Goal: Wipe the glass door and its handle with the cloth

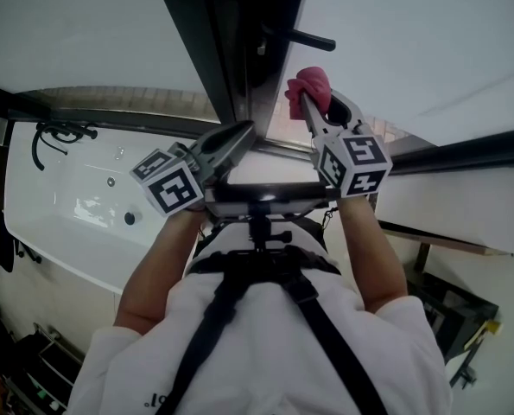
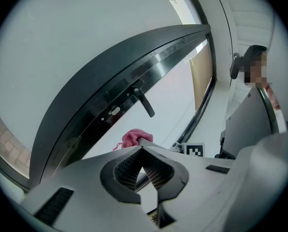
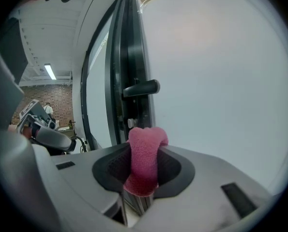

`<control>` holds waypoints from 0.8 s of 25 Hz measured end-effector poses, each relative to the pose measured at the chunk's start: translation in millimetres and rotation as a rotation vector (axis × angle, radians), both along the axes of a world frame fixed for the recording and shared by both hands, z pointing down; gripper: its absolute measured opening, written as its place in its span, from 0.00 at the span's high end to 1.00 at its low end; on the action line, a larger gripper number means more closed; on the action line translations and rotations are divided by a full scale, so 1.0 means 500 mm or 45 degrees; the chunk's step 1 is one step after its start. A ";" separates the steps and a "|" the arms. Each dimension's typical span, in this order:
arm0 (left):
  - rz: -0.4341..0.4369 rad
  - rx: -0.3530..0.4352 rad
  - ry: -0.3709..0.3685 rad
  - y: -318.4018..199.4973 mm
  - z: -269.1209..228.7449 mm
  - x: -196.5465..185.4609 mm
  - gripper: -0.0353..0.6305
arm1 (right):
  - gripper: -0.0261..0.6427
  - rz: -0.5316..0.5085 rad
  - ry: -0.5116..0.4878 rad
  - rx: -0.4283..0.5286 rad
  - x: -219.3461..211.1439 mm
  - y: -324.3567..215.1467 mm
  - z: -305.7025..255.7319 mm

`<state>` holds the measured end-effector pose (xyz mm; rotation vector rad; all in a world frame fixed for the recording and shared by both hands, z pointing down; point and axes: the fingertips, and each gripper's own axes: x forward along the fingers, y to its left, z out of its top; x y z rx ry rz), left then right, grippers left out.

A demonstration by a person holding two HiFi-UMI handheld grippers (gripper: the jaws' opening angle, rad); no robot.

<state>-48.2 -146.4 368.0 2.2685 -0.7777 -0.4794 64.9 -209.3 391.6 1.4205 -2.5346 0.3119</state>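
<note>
The dark door frame [image 1: 239, 50] runs up the middle, with frosted glass [image 1: 412, 33] on its right and a black lever handle [image 1: 313, 40] sticking out. My right gripper [image 1: 313, 102] is shut on a pink cloth [image 1: 309, 85], held just below the handle and close to the glass. In the right gripper view the pink cloth [image 3: 144, 158] bulges between the jaws, with the handle [image 3: 141, 88] straight ahead. My left gripper [image 1: 244, 131] is shut and holds nothing, beside the frame's lower part. Its own view shows the handle [image 2: 144, 102] and the cloth [image 2: 134, 138].
A white tub-like basin [image 1: 66, 206] with a black tap [image 1: 53, 132] lies at the left. A dark rack [image 1: 451, 305] stands at the lower right. A second glass pane [image 1: 75, 24] fills the left of the frame.
</note>
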 end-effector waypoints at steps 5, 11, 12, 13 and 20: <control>0.001 0.011 -0.013 0.005 -0.005 0.003 0.96 | 0.80 -0.018 -0.001 0.007 -0.007 0.015 -0.011; -0.003 0.018 -0.028 0.017 -0.004 0.005 0.96 | 0.80 -0.044 0.003 0.032 -0.017 0.039 -0.025; -0.005 0.018 -0.033 0.019 -0.002 0.006 0.96 | 0.80 -0.048 0.005 0.037 -0.019 0.043 -0.027; -0.008 0.019 -0.038 0.021 0.000 0.006 0.96 | 0.80 -0.052 0.005 0.040 -0.021 0.046 -0.027; -0.017 0.023 -0.032 0.032 0.003 0.010 0.96 | 0.80 -0.060 -0.005 0.055 -0.029 0.058 -0.036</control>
